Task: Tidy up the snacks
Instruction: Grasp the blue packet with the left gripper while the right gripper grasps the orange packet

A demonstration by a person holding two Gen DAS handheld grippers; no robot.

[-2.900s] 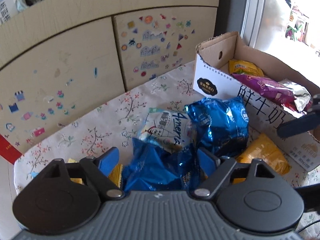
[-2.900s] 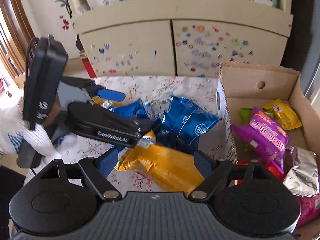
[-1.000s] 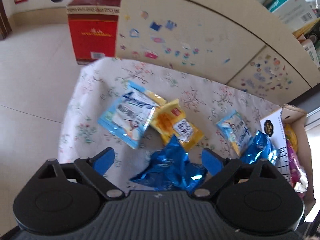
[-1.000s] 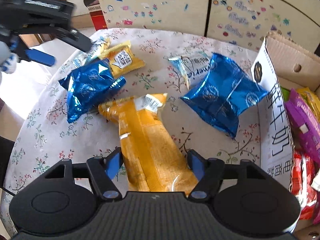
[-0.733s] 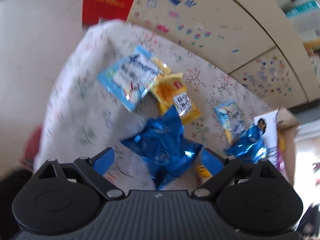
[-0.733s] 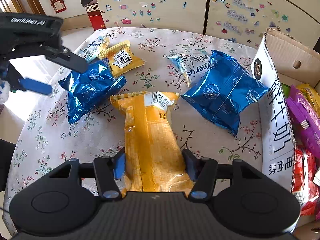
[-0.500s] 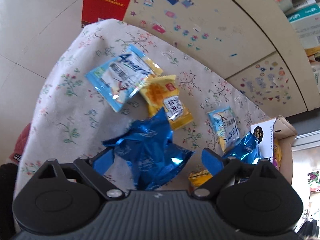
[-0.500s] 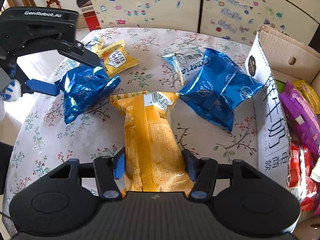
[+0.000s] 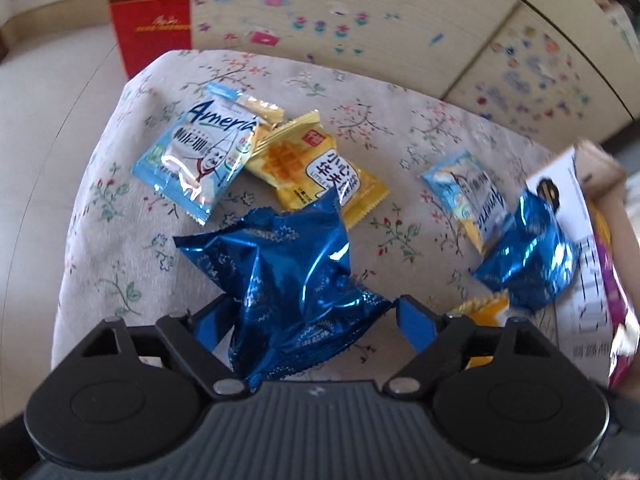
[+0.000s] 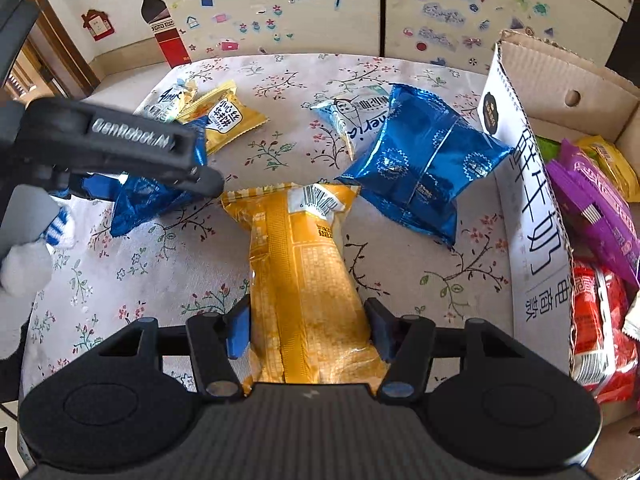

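A crumpled blue foil bag (image 9: 288,280) lies on the flowered tablecloth (image 9: 120,264) between the fingers of my left gripper (image 9: 312,324). Its jaws are closing, and a sliver of gap still shows at the right pad. My right gripper (image 10: 308,332) is shut on the near end of a long yellow packet (image 10: 304,264), pads pressing both sides. The right wrist view shows the left tool over that blue bag (image 10: 136,204). A second blue bag (image 10: 420,168) lies beside the cardboard box (image 10: 524,184), which holds purple, red and yellow packets.
Loose on the cloth are a light-blue packet (image 9: 196,156), a yellow waffle packet (image 9: 316,168) and another light-blue packet (image 9: 468,196). A stickered cupboard (image 10: 280,4) stands behind the table. A red box (image 9: 152,20) sits on the floor past the left edge.
My left gripper has come down over the blue bag and its jaws have narrowed around it. My right gripper closed onto the yellow packet about a second ago and has kept its hold.
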